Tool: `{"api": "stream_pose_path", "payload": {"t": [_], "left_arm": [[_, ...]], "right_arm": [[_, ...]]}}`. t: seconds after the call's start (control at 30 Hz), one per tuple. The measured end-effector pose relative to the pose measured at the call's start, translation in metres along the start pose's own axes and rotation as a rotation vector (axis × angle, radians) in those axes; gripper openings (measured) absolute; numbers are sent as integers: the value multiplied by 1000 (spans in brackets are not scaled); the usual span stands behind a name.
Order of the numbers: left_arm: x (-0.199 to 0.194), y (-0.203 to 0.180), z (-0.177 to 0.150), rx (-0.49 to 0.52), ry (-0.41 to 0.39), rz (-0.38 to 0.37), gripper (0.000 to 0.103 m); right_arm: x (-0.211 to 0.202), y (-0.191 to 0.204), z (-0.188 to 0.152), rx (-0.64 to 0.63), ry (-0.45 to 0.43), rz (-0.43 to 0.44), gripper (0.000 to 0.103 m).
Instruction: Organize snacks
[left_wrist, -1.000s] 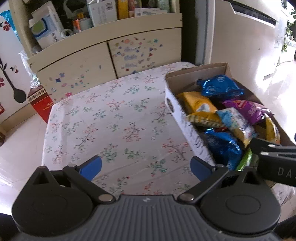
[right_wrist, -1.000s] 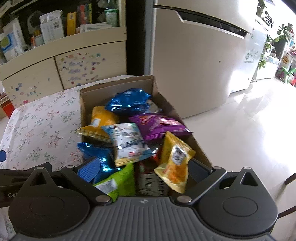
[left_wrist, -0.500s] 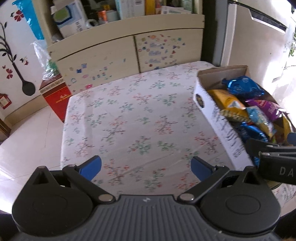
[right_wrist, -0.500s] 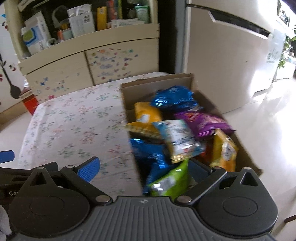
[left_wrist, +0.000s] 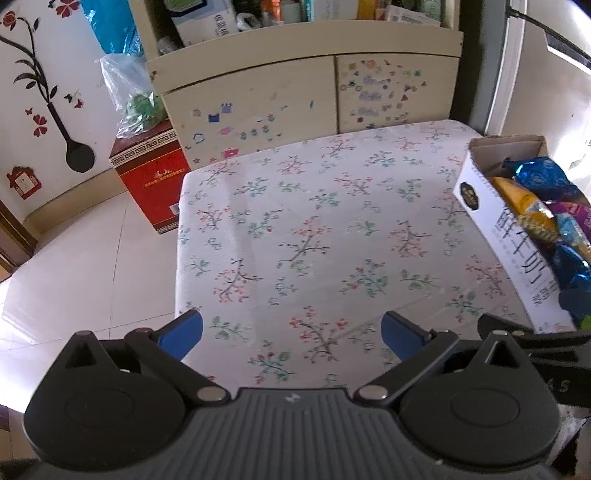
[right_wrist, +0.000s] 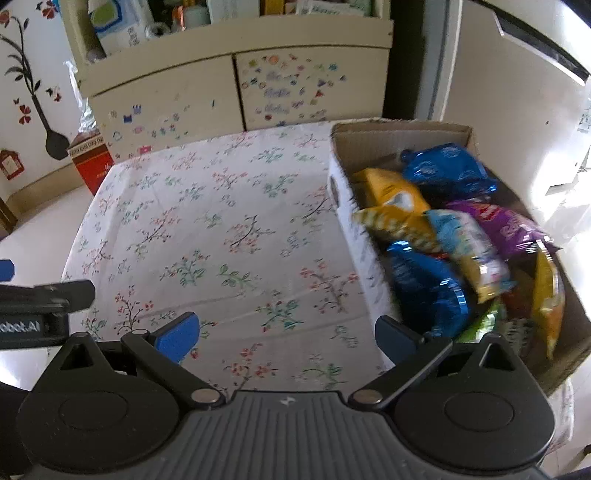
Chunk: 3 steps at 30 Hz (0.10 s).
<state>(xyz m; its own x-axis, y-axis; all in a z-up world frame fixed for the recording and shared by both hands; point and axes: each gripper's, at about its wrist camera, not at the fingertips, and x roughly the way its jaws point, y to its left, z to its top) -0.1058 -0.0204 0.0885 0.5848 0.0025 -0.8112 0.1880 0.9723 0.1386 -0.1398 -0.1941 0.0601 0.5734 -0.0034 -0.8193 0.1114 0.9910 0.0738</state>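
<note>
On the far left a white wall carried a black-stemmed flower decal (left_wrist: 44, 92), and pale floor tiles (left_wrist: 85, 266) ran up to the desk. A red carton (left_wrist: 153, 177) stood on the floor by the desk's far left corner, with a clear plastic bag (left_wrist: 131, 96) of something green on top of it. Behind the desk stood a cream cabinet (left_wrist: 280, 99) with 2 doors dotted with small stickers and a cluttered open shelf above.

The desk (left_wrist: 314, 236) wore a white cloth printed with floral sprigs, and most of it lay bare. The left gripper (left_wrist: 291, 332) hovered over its near edge, its blue fingers spread wide and holding nothing. The right gripper (right_wrist: 288, 332) hung beside it, likewise wide open and empty, its right finger just in front of the box's near corner.

At the desk's right edge sat a cardboard box (right_wrist: 402, 131), open at the top and heaped with snack bags (right_wrist: 461, 236): blue foil, yellow, purple, light blue and green. A large pale appliance (right_wrist: 498, 85) stood to the right of the cabinet.
</note>
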Motion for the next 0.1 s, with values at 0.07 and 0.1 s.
{"api": "stream_pose_path", "payload": {"t": [0.07,0.1], "left_arm": [[3,5,0,8,-2,8,102],[5,7,1,12,0,11,102]], "right_arm": [[7,8,-1,-11,9,0,103],[10,12,-2,-18,12,1,103]]}}
